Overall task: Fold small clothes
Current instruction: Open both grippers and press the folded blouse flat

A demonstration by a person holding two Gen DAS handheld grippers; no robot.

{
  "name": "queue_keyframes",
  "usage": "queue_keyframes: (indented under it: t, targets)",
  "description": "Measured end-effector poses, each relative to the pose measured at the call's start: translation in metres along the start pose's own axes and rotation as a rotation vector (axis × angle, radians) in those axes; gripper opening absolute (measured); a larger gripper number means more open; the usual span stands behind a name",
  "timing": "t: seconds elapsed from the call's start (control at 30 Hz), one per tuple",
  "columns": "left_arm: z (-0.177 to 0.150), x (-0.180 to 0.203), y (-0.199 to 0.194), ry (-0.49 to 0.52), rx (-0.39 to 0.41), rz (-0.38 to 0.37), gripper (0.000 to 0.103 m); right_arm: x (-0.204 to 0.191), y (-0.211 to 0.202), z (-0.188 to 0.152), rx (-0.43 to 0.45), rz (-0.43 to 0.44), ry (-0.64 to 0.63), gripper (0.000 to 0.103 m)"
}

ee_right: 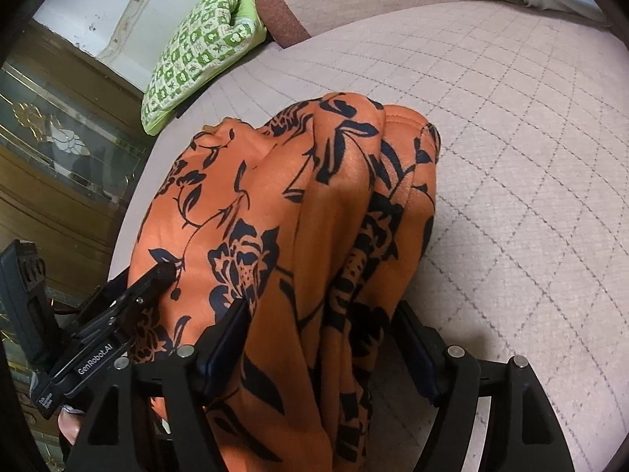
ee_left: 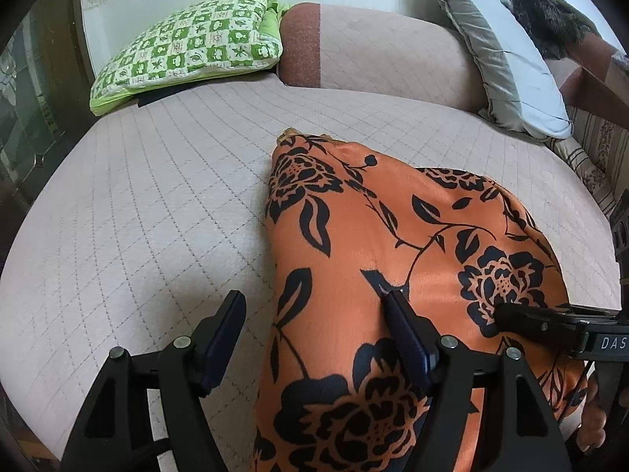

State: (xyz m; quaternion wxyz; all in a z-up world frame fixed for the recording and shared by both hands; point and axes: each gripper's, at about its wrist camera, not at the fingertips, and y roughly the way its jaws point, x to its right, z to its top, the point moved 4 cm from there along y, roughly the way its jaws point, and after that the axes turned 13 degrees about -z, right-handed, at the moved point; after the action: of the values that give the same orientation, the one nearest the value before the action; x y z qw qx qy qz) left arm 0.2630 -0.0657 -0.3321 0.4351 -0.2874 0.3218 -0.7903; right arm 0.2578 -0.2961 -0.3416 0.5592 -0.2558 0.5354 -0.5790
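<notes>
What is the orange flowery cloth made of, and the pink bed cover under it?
Orange garment: probably thin satin-like woven fabric; it has a soft sheen and falls in loose folds. Pink bed cover: looks like matte quilted cotton or polyester, with stitched diamond lines.

1. Green-white check cushion (ee_left: 188,43), far left of bed, vs white wall.
2. Pink quilted bed cover (ee_left: 149,204), grey stitch grid.
3. Pink bolster (ee_left: 377,55), brown end band.
4. Grey-white pillow (ee_left: 499,55), leaning far right.
5. Wooden cabinet w/ glass panel (ee_right: 63,145), left of bed.
</notes>
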Motion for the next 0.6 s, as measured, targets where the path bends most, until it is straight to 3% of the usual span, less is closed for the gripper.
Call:
queue_keyframes:
  t: [0.4,0.6]
  targets:
    - [-0.012,0.01,-0.015,0.029,0.039,0.112,0.076,0.017,-0.02,-0.02,0.036,-0.055,0.032,0.076]
    - [-0.018,0.023,-0.041,0.019,0.092,0.204,0.079,0.021,-0.048,-0.038,0.113,-0.122,0.032,0.077]
